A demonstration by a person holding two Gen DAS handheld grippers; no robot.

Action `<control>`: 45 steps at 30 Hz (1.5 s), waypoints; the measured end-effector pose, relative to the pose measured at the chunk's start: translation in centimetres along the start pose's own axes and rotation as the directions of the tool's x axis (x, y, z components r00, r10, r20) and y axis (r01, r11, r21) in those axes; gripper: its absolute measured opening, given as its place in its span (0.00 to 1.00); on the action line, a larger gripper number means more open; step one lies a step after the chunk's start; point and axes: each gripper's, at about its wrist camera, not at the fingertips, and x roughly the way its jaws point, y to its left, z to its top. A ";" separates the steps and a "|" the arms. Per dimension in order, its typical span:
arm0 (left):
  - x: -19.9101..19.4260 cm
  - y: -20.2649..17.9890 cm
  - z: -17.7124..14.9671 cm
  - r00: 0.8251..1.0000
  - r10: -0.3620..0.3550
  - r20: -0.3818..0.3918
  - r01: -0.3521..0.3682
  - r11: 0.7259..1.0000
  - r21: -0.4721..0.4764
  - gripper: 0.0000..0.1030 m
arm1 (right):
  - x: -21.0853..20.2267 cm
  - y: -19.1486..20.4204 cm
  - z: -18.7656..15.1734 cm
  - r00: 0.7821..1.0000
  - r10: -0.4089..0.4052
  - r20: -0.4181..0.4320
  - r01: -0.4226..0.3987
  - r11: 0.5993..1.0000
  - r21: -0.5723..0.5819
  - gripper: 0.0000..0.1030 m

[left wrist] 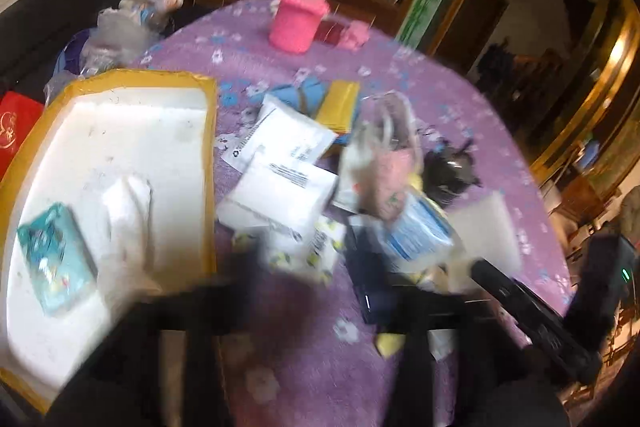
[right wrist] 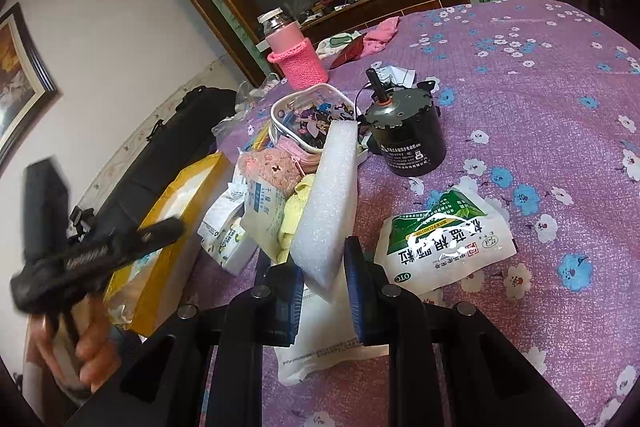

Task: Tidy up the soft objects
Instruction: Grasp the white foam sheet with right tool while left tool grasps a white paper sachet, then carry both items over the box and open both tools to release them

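Careful: your right gripper (right wrist: 324,281) pinches only the foam block's (right wrist: 326,203) lower end above the table's (right wrist: 540,155) near edge, so it may pivot loose; your blurred left gripper's (left wrist: 296,307) opening is unreadable.

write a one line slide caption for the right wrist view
Right tongs clamp a white foam block above a cluttered purple floral tablecloth.

You see a pebbly white foam block (right wrist: 329,203), a glossy plastic sachet (right wrist: 444,247), and a fuzzy purple cloth surface (right wrist: 540,155).
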 end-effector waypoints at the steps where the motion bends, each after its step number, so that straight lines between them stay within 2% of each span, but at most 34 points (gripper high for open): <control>1: 0.5 0.2 0.2 1.000 0.011 -0.012 -0.011 1.000 -0.002 0.72 | 0.0 0.0 0.0 1.000 -0.001 0.000 0.001 1.000 0.000 0.19; 4: 2.1 0.1 2.1 0.996 0.090 0.004 -0.090 0.996 -0.005 0.72 | -0.2 0.2 -0.1 1.000 -0.002 0.013 0.002 1.000 -0.006 0.19; 7: 4.7 -1.0 3.7 0.982 0.169 -0.087 -0.163 0.984 0.069 0.72 | -0.1 0.3 -0.2 1.000 0.001 0.012 -0.001 1.000 -0.011 0.19; 10: 6.9 -1.1 4.9 0.965 0.232 -0.121 -0.218 0.969 0.119 0.72 | -0.2 0.3 -0.3 1.000 0.006 0.012 -0.006 1.000 -0.008 0.19; 11: 7.4 -1.1 5.1 0.961 0.248 -0.120 -0.231 0.963 0.139 0.72 | -0.2 0.3 -0.4 1.000 0.009 0.014 -0.009 1.000 -0.006 0.19; 13: 8.1 -1.6 5.1 0.957 0.246 -0.153 -0.212 0.955 0.208 0.72 | -0.3 0.3 -0.4 1.000 0.018 0.016 -0.018 1.000 -0.003 0.19; 16: 9.0 -1.5 4.7 0.948 0.178 -0.265 -0.117 0.966 0.232 0.67 | -0.3 0.4 -0.5 1.000 0.023 0.013 -0.023 1.000 0.001 0.19; 18: 8.3 -1.3 4.7 0.956 0.180 -0.232 -0.129 0.967 0.221 0.54 | -0.5 0.6 -0.8 1.000 0.021 0.023 -0.021 1.000 0.007 0.19; 20: 7.9 -1.0 4.6 0.959 0.181 -0.218 -0.137 0.970 0.200 0.49 | -0.6 0.6 -0.9 0.999 0.027 0.028 -0.027 1.000 0.006 0.19; 21: 7.8 -0.9 4.7 0.960 0.164 -0.228 -0.122 0.975 0.186 0.30 | -0.5 0.6 -0.8 0.999 0.030 0.027 -0.030 1.000 0.006 0.19; 22: 7.6 -0.8 4.6 0.963 0.141 -0.231 -0.102 0.980 0.170 0.18 | -0.5 0.6 -0.8 0.999 0.035 0.024 -0.035 0.999 0.005 0.19; 28: 6.4 0.2 4.6 0.974 0.099 -0.203 -0.077 0.991 0.113 0.07 | -0.4 0.8 -1.1 0.999 0.032 0.027 -0.032 0.999 0.010 0.19; 32: 4.3 0.9 4.5 0.985 0.013 -0.173 -0.004 0.998 0.055 0.04 | -0.4 0.9 -1.2 0.999 0.028 0.031 -0.028 1.000 0.012 0.19; 35: 2.7 1.3 4.0 0.985 -0.075 -0.158 0.077 0.997 0.005 0.04 | -0.4 1.1 -1.3 0.999 0.022 0.037 -0.022 1.000 0.011 0.19; 37: 1.6 1.7 3.5 0.978 -0.135 -0.156 0.130 0.991 -0.039 0.04 | -0.3 1.2 -1.3 0.999 0.020 0.031 -0.020 1.000 0.008 0.19; 39: 0.1 2.0 3.1 0.978 -0.176 -0.115 0.171 0.984 -0.055 0.04 | -0.3 1.4 -1.4 0.999 0.015 0.032 -0.015 1.000 0.007 0.19; 42: -1.9 3.1 2.5 0.979 -0.188 -0.073 0.181 0.979 -0.094 0.04 | -1.0 1.6 -1.6 0.998 0.011 0.066 -0.011 1.000 0.003 0.19; 45: -5.0 5.6 1.7 0.985 -0.173 -0.005 0.171 0.975 -0.141 0.04 | -2.2 3.5 -1.7 0.994 0.064 0.083 -0.060 0.997 -0.045 0.16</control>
